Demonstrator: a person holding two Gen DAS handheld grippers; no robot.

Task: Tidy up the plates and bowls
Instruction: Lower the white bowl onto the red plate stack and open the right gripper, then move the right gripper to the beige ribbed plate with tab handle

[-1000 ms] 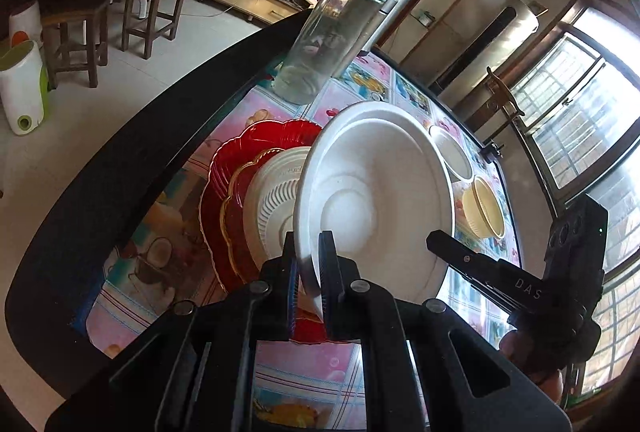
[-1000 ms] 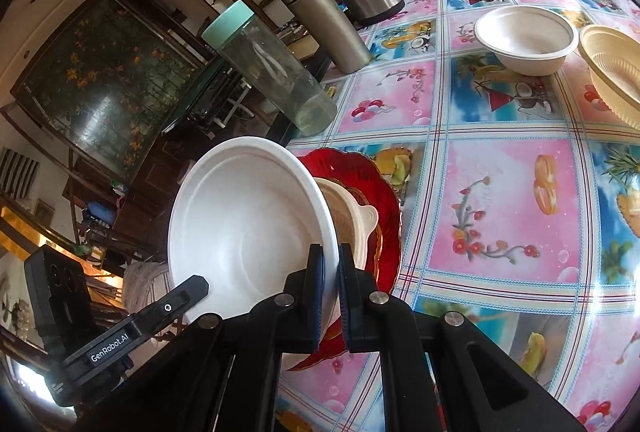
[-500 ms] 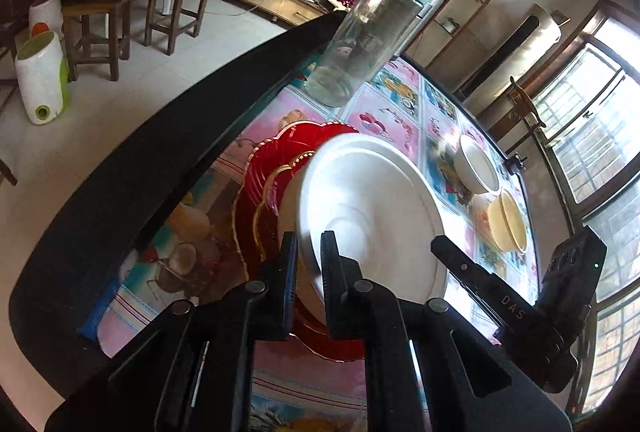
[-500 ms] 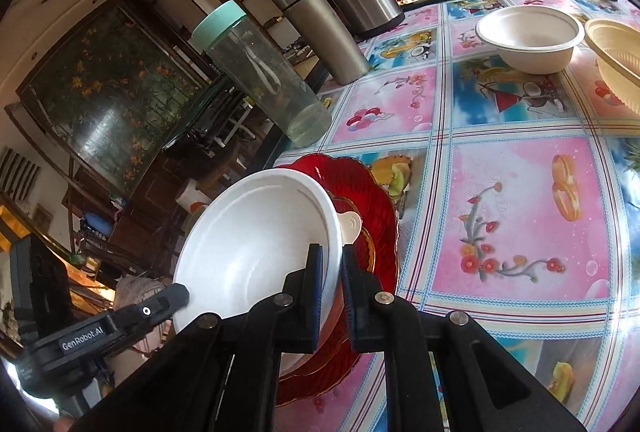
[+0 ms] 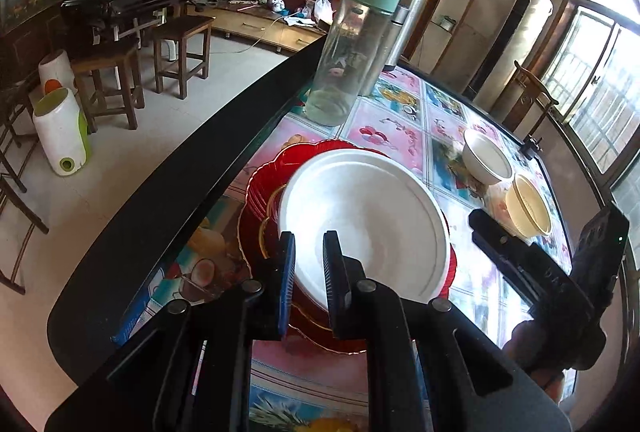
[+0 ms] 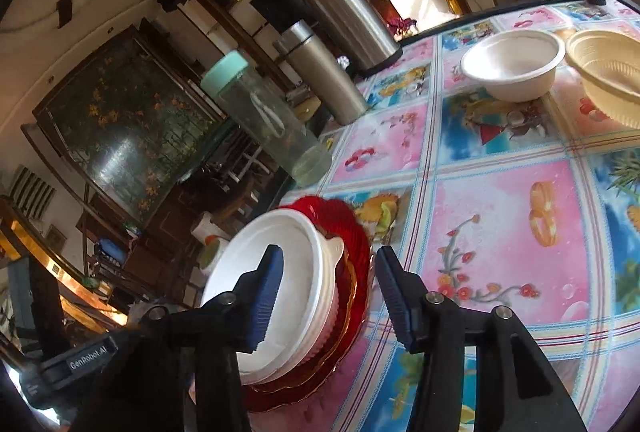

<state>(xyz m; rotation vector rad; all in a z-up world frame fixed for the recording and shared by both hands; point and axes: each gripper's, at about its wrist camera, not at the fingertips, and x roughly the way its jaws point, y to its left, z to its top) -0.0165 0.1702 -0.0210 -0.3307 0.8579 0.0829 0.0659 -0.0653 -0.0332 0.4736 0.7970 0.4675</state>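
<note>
A white plate (image 5: 368, 216) (image 6: 280, 272) lies flat on top of a stack: a white ribbed dish (image 6: 334, 252) and red plates (image 5: 260, 188) (image 6: 354, 232) with gold rims, near the table's left edge. In the left wrist view, my left gripper (image 5: 309, 238) has its jaws close together over the plate's near rim. In the right wrist view, my right gripper (image 6: 329, 260) is open, with one blue pad over the plate and the other beside the stack, neither touching it. Farther along the table stand a white bowl (image 5: 486, 156) (image 6: 516, 64) and a cream bowl (image 5: 528, 208) (image 6: 608, 72).
A clear bottle with a green lid (image 5: 352, 52) (image 6: 268, 124) stands just behind the stack, with two steel flasks (image 6: 320, 72) behind it. The table's black edge (image 5: 180, 192) runs close to the stack's left side. Patterned tablecloth (image 6: 500, 232) lies bare between stack and bowls.
The white plate came down from a tilted, lifted pose to lie flat on the stack. My right gripper then opened and let go of its rim.
</note>
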